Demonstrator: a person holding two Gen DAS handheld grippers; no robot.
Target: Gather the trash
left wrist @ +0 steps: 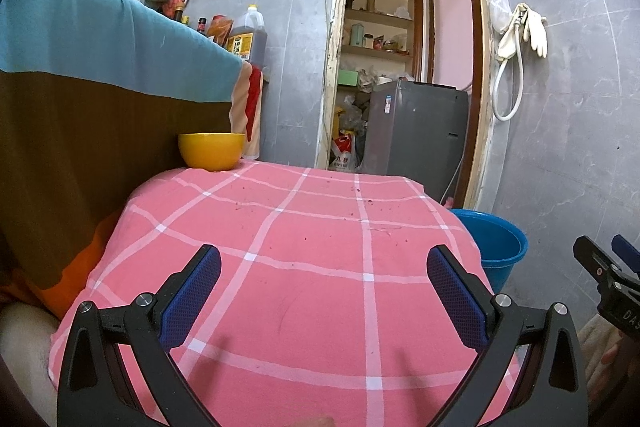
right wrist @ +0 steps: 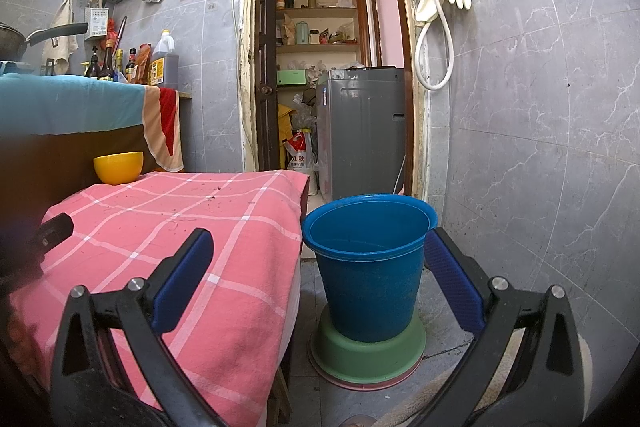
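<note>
- Hovering over the pink checked cloth: left gripper with jaws spread wide, nothing between the blue pads.
- Right gripper is also wide open and empty, and sits off the table's right edge, looking at the blue bucket.
- Trash: no wrapper or scrap big enough to pinch shows in either view. Only small dark crumbs are scattered on the far half of the cloth (too small to tell what they are).
- Bucket stands on the floor, upright on a green base, just beside the table's right edge. Judging from the task, it's the drop target; nothing visible inside from here.
- Yellow bowl is at the far-left corner of the table, against the brown panel. Contents not visible.
- Key relation: crumbs lie ahead of the left gripper and slightly right of its centre line, toward the far edge. No usable long axis, just specks.
- Left gripper is over the table, so it's the nearer one for anything on the cloth; right is nearer the bucket.
- Judgement: task is either near done or not begun; can't tell which.
</note>
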